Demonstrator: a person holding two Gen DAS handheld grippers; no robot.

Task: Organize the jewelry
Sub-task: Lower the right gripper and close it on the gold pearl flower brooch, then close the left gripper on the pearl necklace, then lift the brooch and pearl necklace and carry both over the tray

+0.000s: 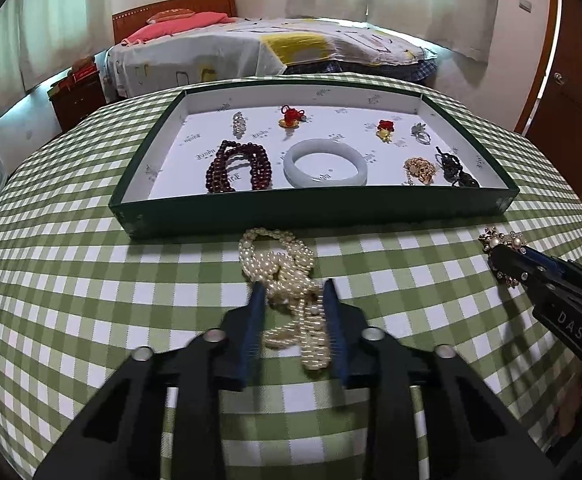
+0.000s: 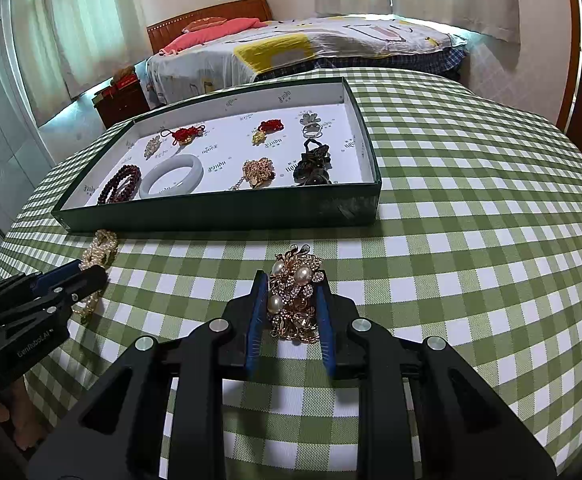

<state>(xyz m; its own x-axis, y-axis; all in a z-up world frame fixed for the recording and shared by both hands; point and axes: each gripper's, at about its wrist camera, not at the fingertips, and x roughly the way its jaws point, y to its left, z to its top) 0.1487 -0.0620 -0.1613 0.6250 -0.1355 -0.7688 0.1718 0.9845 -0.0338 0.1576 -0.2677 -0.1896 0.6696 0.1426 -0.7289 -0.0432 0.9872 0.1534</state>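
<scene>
Left wrist: a green tray (image 1: 251, 212) of jewelry sits just past the pearls (image 1: 287, 280) on the checked cloth (image 1: 91, 280). The left gripper (image 1: 294, 300), angled down, pinches the pearls.

Right wrist: the right gripper (image 2: 289, 296), also tilted down, clamps a brooch (image 2: 295, 292) lying near the tray.

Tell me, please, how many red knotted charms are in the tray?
2: one at the tray's back centre, the other back right, beside the silver ring.

Black left gripper (image 1: 294, 292) frames, blue pads, silver screws.
</scene>
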